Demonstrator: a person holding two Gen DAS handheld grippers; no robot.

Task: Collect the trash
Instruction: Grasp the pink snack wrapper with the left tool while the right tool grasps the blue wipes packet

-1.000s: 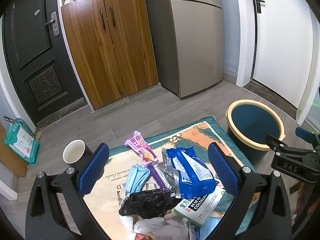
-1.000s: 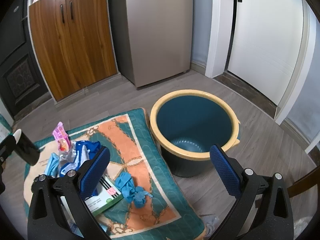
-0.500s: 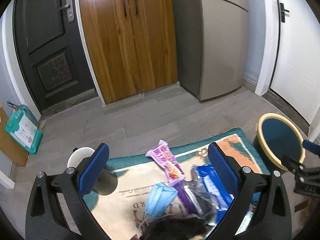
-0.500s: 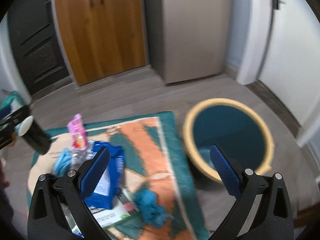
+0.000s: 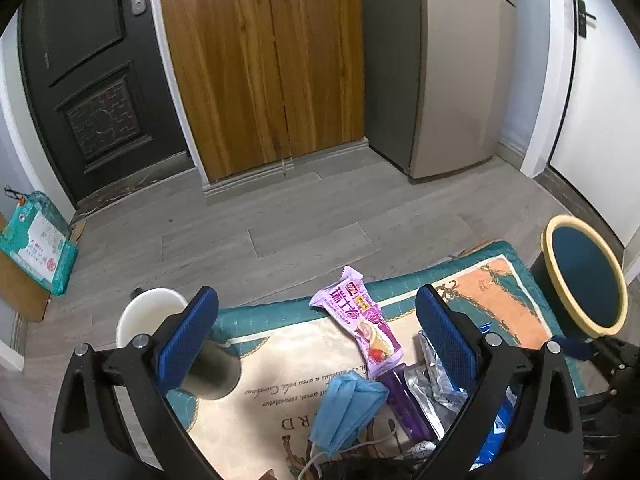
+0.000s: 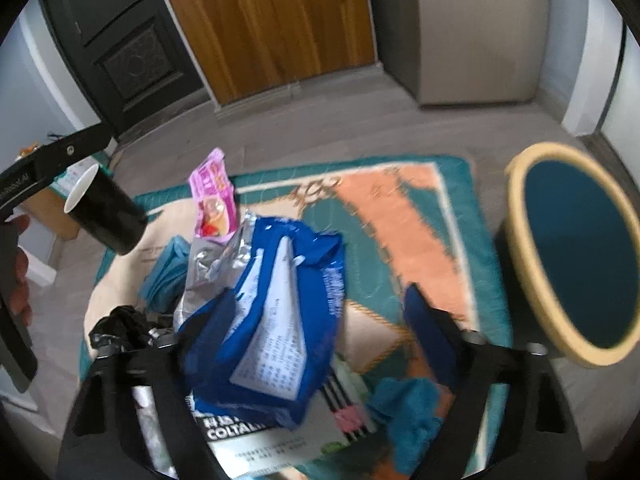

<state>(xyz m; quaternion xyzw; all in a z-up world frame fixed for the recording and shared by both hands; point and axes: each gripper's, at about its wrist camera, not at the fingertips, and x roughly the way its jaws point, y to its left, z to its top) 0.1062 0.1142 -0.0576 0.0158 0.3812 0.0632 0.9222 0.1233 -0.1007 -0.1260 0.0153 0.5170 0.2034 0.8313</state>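
Left wrist view: left gripper (image 5: 316, 332) has its jaws wide apart with nothing pressed between them; the cup (image 5: 168, 340) sits against the outer side of its left finger, and whether it is held cannot be told.
Cup: black outside, white inside, tilted at the rug's (image 5: 500, 300) far-left corner; nothing shows in the part of its inside that is visible.
Bucket: bucket (image 6: 576, 252) with a yellow rim and blue inside stands on the floor just right of the rug; the visible part of its inside is bare, its bottom unseen.
Right gripper: right gripper (image 6: 316, 320) has jaws closing around the blue bag (image 6: 272, 320), which lies between them; contact is blurred.
Trash: pink wrapper (image 5: 356, 320), mask (image 5: 348, 408), blue bag, black bag (image 6: 120, 328), box (image 6: 272, 440) and glove (image 6: 412, 412) lie piled on the rug's near-left half.
Hidden: box and black bag are cut off by the gripper frames; the right wrist view is motion-blurred.
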